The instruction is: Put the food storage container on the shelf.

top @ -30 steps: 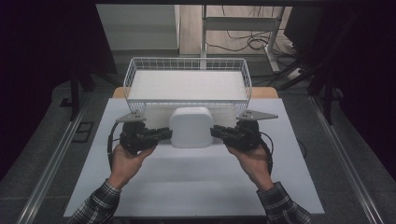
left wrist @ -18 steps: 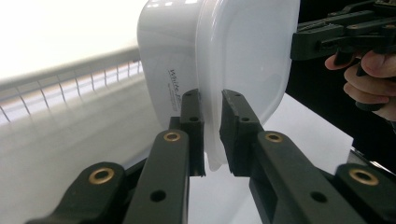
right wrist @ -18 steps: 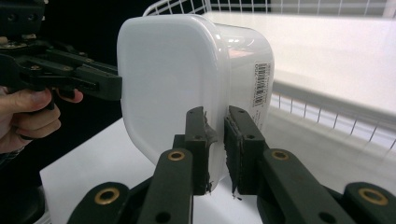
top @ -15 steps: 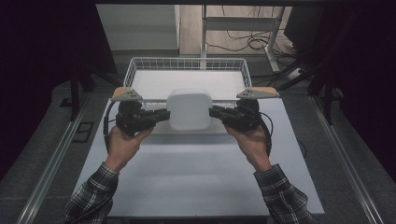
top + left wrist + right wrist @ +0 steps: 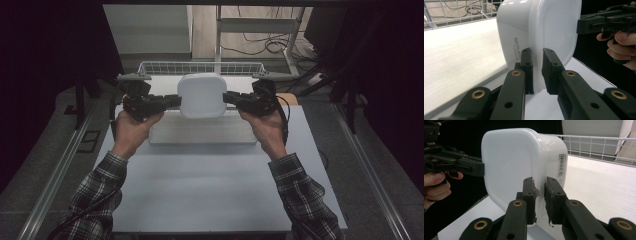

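I count one white tub (image 5: 201, 95), one wire basket (image 5: 200, 68), one flat white tray (image 5: 200, 134) and my two grippers. The tub sits in the upper middle of the high view, lifted off the bench (image 5: 200, 195) and hanging in front of the basket's near rail, above the far edge of the tray. My left gripper (image 5: 167, 101) comes at it from the left of the frame and my right gripper (image 5: 231, 98) from the right. In the left gripper view my fingers (image 5: 527, 67) are almost closed, with just a narrow slot between them, pinching the tub's thin rim. In the right gripper view my fingers (image 5: 554, 200) are equally near closed, clamped on the opposite rim, beside the barcode label (image 5: 561, 165)
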Demonstrator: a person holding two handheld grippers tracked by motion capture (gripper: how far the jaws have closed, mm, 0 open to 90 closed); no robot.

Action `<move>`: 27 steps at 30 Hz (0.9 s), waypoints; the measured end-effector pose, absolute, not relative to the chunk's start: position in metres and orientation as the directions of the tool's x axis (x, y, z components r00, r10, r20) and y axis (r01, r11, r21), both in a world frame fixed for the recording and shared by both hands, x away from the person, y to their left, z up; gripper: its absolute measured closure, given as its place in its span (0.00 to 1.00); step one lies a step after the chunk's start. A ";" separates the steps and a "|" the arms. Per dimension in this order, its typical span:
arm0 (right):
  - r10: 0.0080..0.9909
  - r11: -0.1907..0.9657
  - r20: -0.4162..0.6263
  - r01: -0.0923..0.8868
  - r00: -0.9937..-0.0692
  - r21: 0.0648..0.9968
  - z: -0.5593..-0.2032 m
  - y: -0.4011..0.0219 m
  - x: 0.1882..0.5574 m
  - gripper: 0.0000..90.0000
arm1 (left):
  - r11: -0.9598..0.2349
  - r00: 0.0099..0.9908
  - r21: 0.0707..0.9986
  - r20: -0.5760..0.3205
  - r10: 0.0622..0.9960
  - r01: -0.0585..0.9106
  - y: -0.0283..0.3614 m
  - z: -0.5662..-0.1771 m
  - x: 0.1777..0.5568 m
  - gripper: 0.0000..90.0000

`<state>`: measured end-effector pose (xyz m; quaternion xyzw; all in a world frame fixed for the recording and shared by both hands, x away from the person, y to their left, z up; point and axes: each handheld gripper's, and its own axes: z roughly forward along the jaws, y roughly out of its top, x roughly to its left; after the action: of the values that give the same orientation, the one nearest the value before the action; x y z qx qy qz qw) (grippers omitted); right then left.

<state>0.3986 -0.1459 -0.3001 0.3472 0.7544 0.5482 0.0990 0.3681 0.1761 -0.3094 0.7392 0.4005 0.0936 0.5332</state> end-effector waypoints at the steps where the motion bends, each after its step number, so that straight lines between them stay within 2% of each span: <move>1: 0.636 0.154 0.237 0.423 -0.734 0.893 -0.299 -0.146 0.401 0.87 | -0.111 0.659 0.861 -0.290 0.694 0.496 0.176 -0.308 0.371 0.89; 11: 0.641 0.142 0.285 0.475 -0.713 0.869 -0.296 -0.144 0.421 0.86 | -0.110 0.648 0.847 -0.308 0.697 0.521 0.176 -0.304 0.387 0.87; 21: 0.661 0.140 0.305 0.512 -0.686 0.848 -0.299 -0.139 0.434 0.83 | -0.097 0.637 0.833 -0.336 0.694 0.544 0.175 -0.309 0.402 0.75; 27: 0.680 0.161 0.284 0.516 -0.676 0.841 -0.296 -0.132 0.439 0.75 | -0.092 0.626 0.832 -0.333 0.705 0.546 0.173 -0.309 0.408 0.70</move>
<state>0.4389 -0.1321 -0.2955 0.3944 0.7578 0.5136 0.0797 0.4082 0.1733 -0.3089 0.7351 0.4255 0.0757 0.5224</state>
